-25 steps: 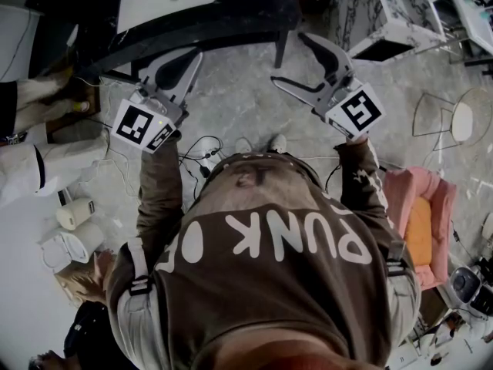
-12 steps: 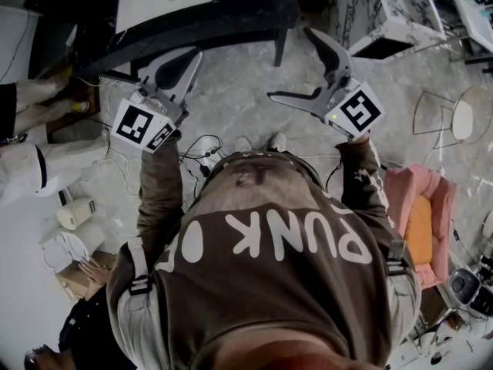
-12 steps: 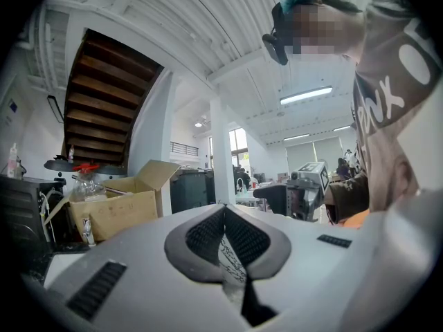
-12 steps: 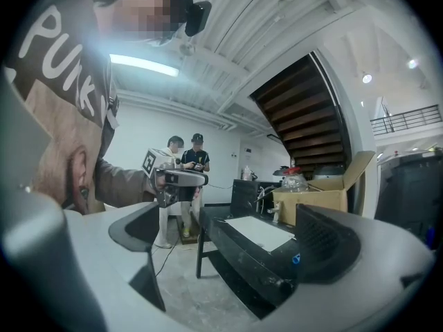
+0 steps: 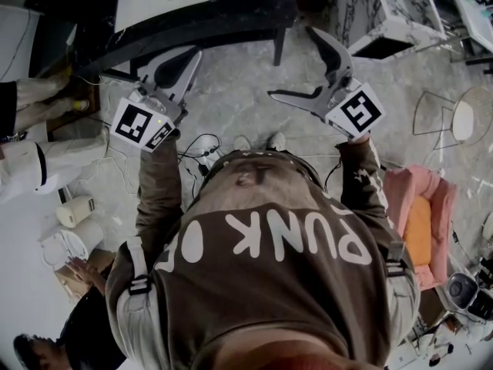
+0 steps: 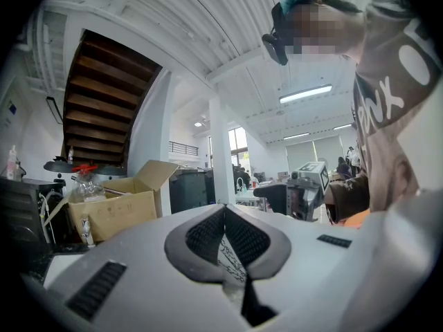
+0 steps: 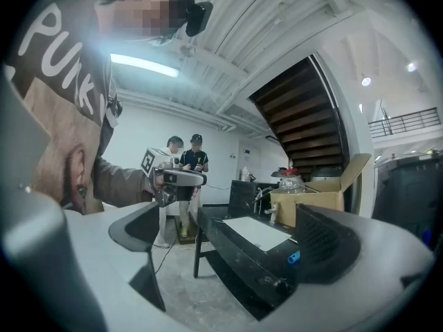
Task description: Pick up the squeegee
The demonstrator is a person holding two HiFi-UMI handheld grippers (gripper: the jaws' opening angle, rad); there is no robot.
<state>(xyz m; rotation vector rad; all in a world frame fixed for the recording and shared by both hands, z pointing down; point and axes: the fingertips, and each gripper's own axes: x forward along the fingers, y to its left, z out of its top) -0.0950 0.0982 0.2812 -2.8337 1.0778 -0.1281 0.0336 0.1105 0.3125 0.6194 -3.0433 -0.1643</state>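
While I stand before the black worktop (image 5: 216, 23) with both tools held level over the marbled floor (image 5: 239, 99), the stock reads as follows. Item one: left gripper (image 6: 225, 209), jaws pressed together at the tips, ribbed pads meeting, nothing between them. Item two: right gripper (image 7: 228, 237), jaws spread wide, having just been opening, nothing between them; through the gap I see the worktop's edge and one of its legs. Item three: a small blue piece (image 7: 294, 256) lying on the worktop, near the right side of a white sheet (image 7: 256, 232). It is too small for me to tell whether it is the squeegee, and neither gripper touches it. Item four: an open cardboard box (image 7: 315, 199) at the worktop's far end, with a clear container with a red top (image 7: 291, 180) just beside it. Item five: the dark underside of a staircase (image 6: 104, 102) above the box. Item six: two people (image 7: 185, 164) standing beyond my left gripper in the right gripper view. Item seven: a pink chair (image 5: 420, 222) on the floor at my right. Item eight: paper rolls (image 5: 75, 213) on the floor at my left.
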